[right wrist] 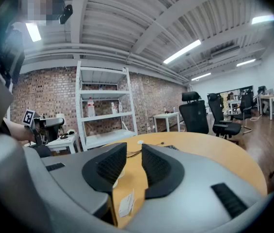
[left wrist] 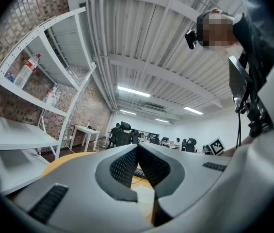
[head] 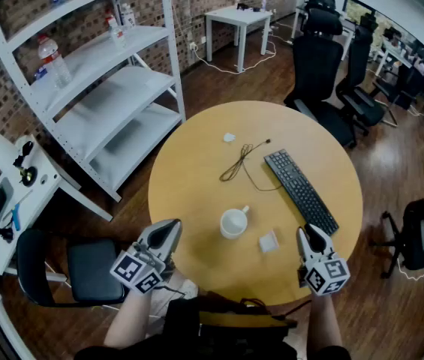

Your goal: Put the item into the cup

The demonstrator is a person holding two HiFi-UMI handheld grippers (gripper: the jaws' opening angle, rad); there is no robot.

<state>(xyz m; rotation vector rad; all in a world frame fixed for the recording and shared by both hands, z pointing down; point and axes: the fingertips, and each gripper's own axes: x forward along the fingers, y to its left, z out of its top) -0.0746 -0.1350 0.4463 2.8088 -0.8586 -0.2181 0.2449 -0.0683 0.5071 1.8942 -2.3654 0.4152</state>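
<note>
A white cup (head: 234, 222) stands upright near the front of the round wooden table (head: 196, 193). A small white flat packet (head: 269, 241) lies just right of it. My left gripper (head: 168, 228) hovers at the table's front left edge, left of the cup, with its jaws shut and nothing between them. In the left gripper view the cup (left wrist: 144, 201) shows low beyond the left gripper (left wrist: 137, 148). My right gripper (head: 310, 232) is at the front right, right of the packet, jaws apart and empty. The right gripper view shows the packet (right wrist: 126, 203) on the table below the right gripper (right wrist: 134, 147).
A black keyboard (head: 300, 190) lies at the right of the table, with a thin black cable (head: 242, 160) and a small white object (head: 229, 136) farther back. A white shelf rack (head: 114, 88) stands to the left and black office chairs (head: 324, 73) behind.
</note>
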